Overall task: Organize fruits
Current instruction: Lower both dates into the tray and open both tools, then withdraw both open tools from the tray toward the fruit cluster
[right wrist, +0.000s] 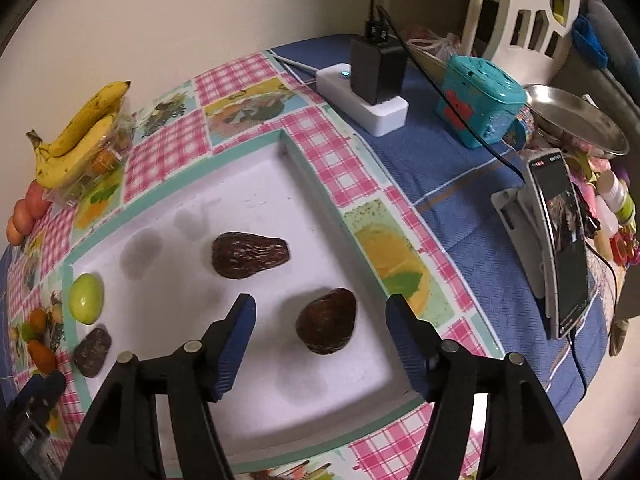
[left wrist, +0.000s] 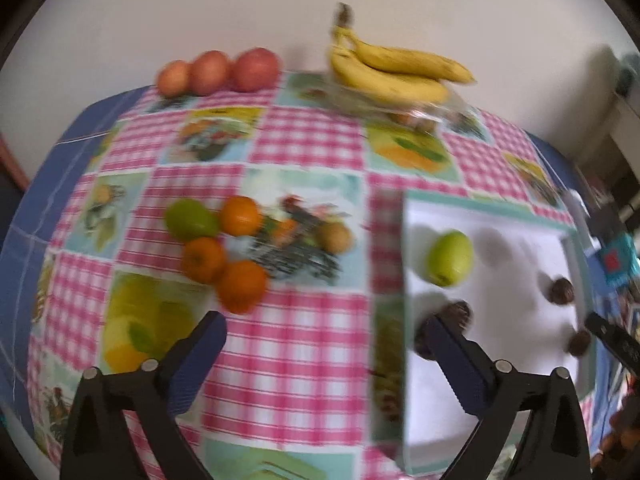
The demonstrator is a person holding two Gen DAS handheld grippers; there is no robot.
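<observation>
A white tray lies on the checked tablecloth. Three dark avocados rest in it: one between the fingers of my right gripper, which is open with gaps on both sides, another further back, a third at the left rim. A green apple also sits in the tray. My left gripper hangs open and empty above the cloth, left of the tray. Beyond it lie a second green apple, three oranges and a kiwi.
Three red apples and a bunch of bananas on a plastic pack line the wall. Right of the tray stand a power strip with charger, a teal box, a metal bowl and a phone on a stand.
</observation>
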